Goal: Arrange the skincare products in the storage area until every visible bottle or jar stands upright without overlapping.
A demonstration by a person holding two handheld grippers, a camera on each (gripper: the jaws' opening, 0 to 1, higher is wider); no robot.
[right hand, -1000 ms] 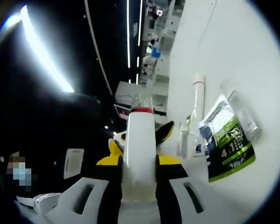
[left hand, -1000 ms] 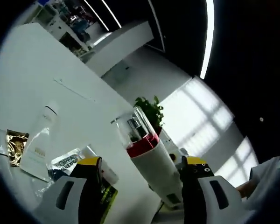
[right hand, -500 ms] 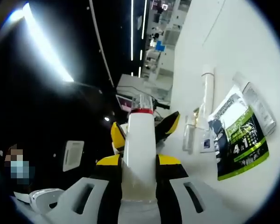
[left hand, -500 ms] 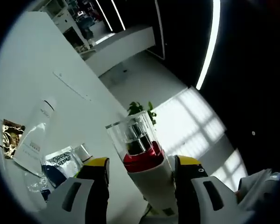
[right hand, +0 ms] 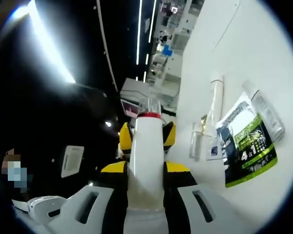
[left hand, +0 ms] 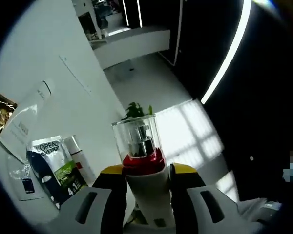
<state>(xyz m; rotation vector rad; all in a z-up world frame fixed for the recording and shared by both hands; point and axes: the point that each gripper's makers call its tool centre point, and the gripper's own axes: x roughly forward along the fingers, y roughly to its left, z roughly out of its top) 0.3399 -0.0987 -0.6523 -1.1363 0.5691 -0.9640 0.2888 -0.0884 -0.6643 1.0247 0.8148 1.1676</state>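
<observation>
A white bottle [right hand: 146,156] with a red band and clear cap [left hand: 136,141] is held off the desk [right hand: 244,53], gripped from both ends. The right tongs [right hand: 146,168] are closed on its body, and the left tongs [left hand: 145,171] are closed on it just under the red band. On the desk lie a white tube [right hand: 215,105], a dark-and-green sachet [right hand: 246,151], a small clear bottle [right hand: 266,112] and a gold packet [left hand: 0,114].

Glaring ceiling strips, dark surroundings, fisheye-warped edges.
</observation>
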